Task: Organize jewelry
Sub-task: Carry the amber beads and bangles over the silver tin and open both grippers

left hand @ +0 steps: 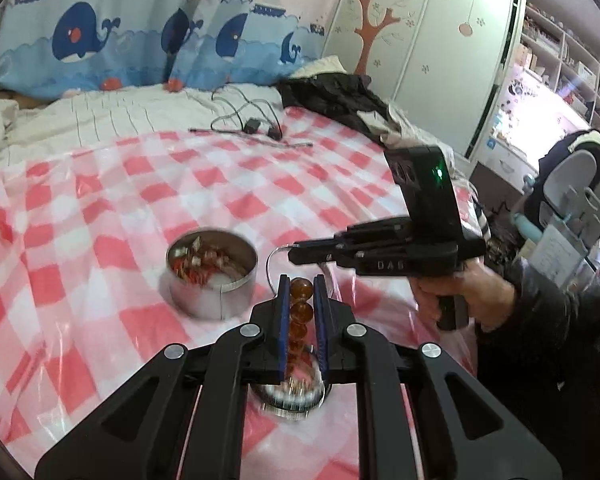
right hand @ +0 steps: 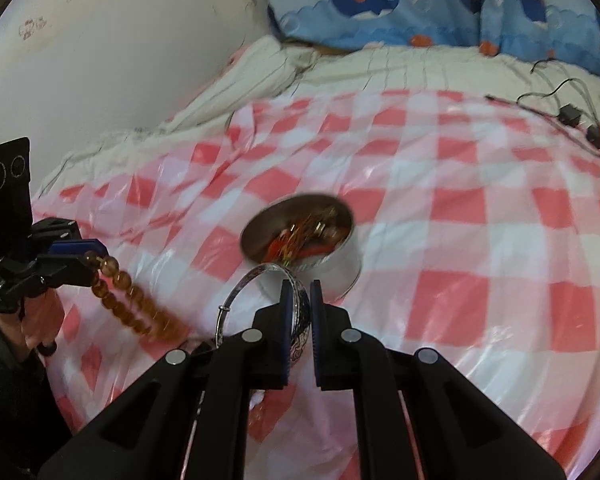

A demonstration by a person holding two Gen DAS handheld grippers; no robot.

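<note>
Two pieces are lifted off the bed [right hand: 460, 240]: the left gripper [left hand: 302, 312] has its jaws clenched on an amber bead bracelet [left hand: 300, 312], and the right gripper [right hand: 302, 320] pinches a silver bangle [right hand: 256, 280]. Neither is yet in the round tin [right hand: 340, 264], which already holds red and gold items, blurred, possibly earrings. Both hands tilt downward, near the tin, right hand [left hand: 460, 296] gripping its handle.

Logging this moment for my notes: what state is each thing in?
Left tongs: shut on the amber bead bracelet, lifted off the cloth.
Right tongs: shut on the silver bangle, lifted.
Round tin: open, jewelry inside, upright on the checked cloth.
</note>
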